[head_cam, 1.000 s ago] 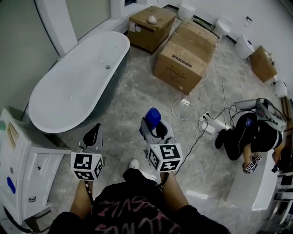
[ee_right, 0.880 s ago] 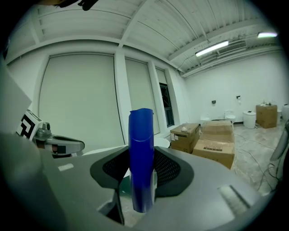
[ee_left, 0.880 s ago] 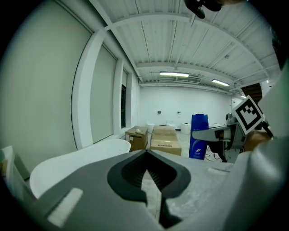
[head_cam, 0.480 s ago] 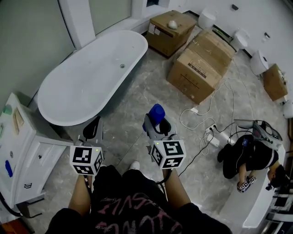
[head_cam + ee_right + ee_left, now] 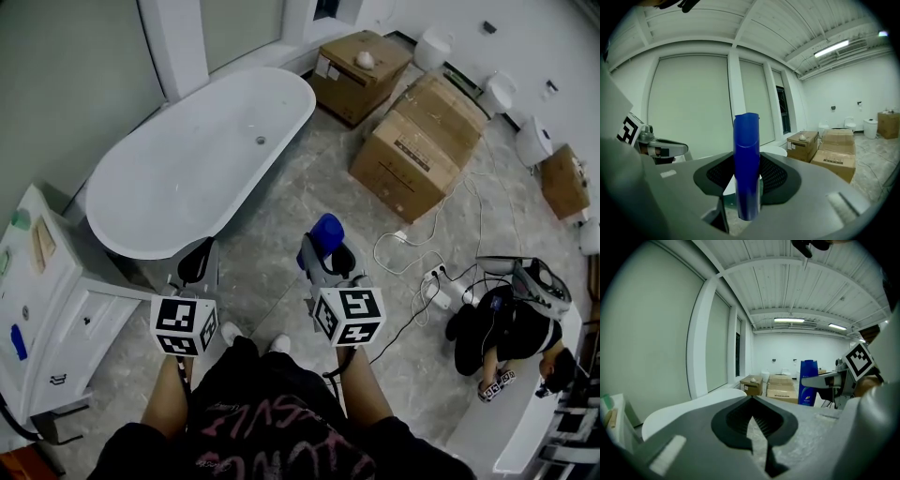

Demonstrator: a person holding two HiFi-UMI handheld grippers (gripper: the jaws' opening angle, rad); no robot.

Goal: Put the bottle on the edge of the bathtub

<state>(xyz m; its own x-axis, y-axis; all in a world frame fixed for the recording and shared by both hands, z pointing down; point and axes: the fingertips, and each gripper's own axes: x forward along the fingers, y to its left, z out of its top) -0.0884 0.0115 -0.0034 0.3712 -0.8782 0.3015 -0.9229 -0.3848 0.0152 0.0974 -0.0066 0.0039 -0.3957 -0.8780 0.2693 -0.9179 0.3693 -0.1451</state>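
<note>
Now the right gripper [image 5: 321,261] clamps the blue bottle [image 5: 326,233]; the left gripper [image 5: 197,260] is closed, empty. The bathtub [image 5: 197,159] lies far left, cardboard boxes [image 5: 417,141] far right.

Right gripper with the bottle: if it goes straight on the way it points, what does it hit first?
Probably the bathtub's far end. The right gripper, shut on the blue bottle, points across bare floor toward its rim. Depth is unclear.

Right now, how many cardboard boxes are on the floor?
4. One box sits beyond the tub, two stand together mid-floor, and one is near the right wall. More may be hidden out of view.
</note>
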